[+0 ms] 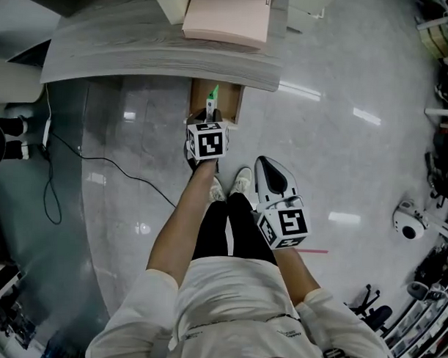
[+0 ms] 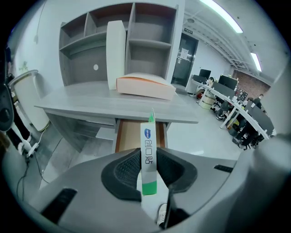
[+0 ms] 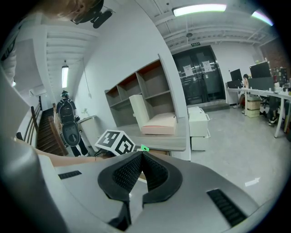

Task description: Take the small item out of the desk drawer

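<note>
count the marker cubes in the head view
2. One cube sits on the left gripper, over the open drawer; the other cube sits on the right gripper, lower right in that view. None looks hidden.

A flat pink box [image 1: 228, 17] lies on the grey counter [image 1: 126, 43], just beside an upright white panel [image 2: 115, 54]. Open shelves [image 2: 152, 43] rise behind. A black cable [image 1: 92, 159] trails across the glossy floor [image 1: 342, 157].

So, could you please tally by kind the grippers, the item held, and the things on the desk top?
Grippers: 2, left gripper, right gripper
Green-and-white box, held: 1
Pink pad: 1
White upright panel: 1
Total: 5
</note>
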Action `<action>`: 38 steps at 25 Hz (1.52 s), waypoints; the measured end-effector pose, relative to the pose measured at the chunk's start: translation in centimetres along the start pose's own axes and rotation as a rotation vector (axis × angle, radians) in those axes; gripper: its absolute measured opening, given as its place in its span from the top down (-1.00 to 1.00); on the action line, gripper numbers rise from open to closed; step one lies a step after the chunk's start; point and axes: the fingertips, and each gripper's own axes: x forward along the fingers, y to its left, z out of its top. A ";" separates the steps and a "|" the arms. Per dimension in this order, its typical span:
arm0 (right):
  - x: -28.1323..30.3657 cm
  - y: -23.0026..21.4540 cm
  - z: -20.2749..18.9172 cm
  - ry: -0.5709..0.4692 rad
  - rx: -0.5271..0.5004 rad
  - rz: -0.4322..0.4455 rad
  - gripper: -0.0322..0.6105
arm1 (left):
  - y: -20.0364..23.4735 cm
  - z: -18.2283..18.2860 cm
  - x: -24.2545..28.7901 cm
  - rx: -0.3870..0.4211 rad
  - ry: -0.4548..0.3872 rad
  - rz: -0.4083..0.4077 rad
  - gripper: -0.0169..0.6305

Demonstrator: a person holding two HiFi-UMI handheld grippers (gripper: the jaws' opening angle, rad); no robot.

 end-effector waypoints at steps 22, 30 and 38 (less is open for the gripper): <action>-4.4 5.2 8.5 -0.085 -0.046 0.026 0.80 | -0.7 5.1 -16.0 0.055 -0.184 -0.016 0.64; -6.6 7.1 11.0 -0.112 -0.016 0.059 0.80 | -2.5 7.7 -22.8 0.088 -0.285 -0.046 0.64; -8.5 8.1 14.2 -0.165 -0.028 0.072 0.80 | -3.8 10.2 -28.8 0.108 -0.365 -0.059 0.64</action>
